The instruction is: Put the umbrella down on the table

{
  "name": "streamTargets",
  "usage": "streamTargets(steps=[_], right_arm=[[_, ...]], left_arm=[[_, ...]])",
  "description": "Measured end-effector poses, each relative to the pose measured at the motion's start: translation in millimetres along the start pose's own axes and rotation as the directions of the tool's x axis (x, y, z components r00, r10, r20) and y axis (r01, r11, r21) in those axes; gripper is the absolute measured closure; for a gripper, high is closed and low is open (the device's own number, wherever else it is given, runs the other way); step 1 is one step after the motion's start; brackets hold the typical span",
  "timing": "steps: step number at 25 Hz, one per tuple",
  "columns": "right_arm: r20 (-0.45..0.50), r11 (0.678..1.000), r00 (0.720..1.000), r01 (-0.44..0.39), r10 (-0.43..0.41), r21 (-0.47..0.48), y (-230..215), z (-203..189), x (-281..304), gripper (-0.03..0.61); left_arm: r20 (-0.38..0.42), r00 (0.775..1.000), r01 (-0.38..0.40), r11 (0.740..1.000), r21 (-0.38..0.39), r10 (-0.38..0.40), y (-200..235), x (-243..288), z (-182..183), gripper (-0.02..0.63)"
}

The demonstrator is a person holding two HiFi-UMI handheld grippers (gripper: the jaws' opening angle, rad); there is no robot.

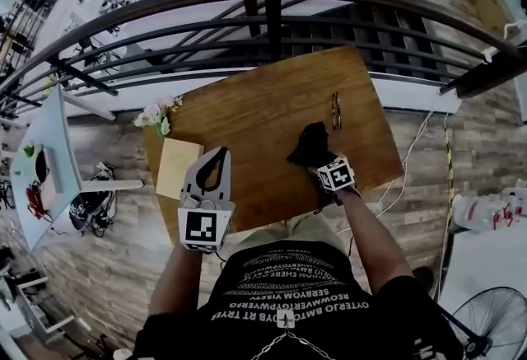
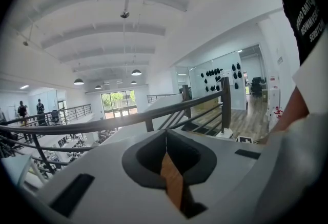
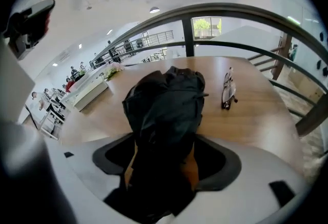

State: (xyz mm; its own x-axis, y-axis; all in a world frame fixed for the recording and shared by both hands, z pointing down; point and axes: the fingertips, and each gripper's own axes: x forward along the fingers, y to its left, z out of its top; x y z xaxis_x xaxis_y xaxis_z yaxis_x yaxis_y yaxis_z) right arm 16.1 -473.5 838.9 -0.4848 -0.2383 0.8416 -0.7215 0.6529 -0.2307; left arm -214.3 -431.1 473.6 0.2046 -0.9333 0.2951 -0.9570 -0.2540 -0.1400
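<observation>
A black folded umbrella (image 1: 310,144) lies on the wooden table (image 1: 263,103), right of its middle. My right gripper (image 1: 319,162) is at its near end, pointing steeply down. In the right gripper view the umbrella (image 3: 164,100) fills the space between the jaws of the right gripper (image 3: 165,140). Thin strips of table show on both sides of it, so the pads do not press and the gripper is open. My left gripper (image 1: 220,155) hovers over the table's near left part, shut and holding nothing. In its own view the left gripper (image 2: 165,138) has its tips touching.
A pair of glasses (image 1: 336,111) lies just beyond the umbrella, also seen as glasses (image 3: 228,92). A beige pad (image 1: 177,167) and a bunch of flowers (image 1: 156,113) sit at the table's left edge. A dark railing (image 1: 272,0) runs along the far side.
</observation>
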Motion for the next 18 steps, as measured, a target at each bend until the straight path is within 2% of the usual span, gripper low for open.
streamTargets(steps=[8, 12, 13, 18], right_arm=[[0.133, 0.991, 0.987, 0.103, -0.091, -0.085, -2, 30, -56, 0.230], [0.292, 0.982, 0.952, 0.136, -0.093, -0.130, 15, 60, -103, 0.235], [0.338, 0.980, 0.937, 0.143, -0.088, -0.139, 21, 68, -118, 0.253], [0.531, 0.973, 0.839, 0.203, -0.115, -0.109, 43, 100, -188, 0.480]], left_arm=[[0.036, 0.999, 0.028, 1.000, 0.000, -0.028, -6, -8, 7, 0.584], [0.057, 0.998, 0.041, 0.999, -0.004, -0.041, -9, -13, 11, 0.584], [0.068, 0.997, 0.042, 0.999, -0.003, -0.042, -10, -14, 13, 0.584], [0.094, 0.994, 0.061, 0.998, 0.002, -0.061, -19, -21, 20, 0.584]])
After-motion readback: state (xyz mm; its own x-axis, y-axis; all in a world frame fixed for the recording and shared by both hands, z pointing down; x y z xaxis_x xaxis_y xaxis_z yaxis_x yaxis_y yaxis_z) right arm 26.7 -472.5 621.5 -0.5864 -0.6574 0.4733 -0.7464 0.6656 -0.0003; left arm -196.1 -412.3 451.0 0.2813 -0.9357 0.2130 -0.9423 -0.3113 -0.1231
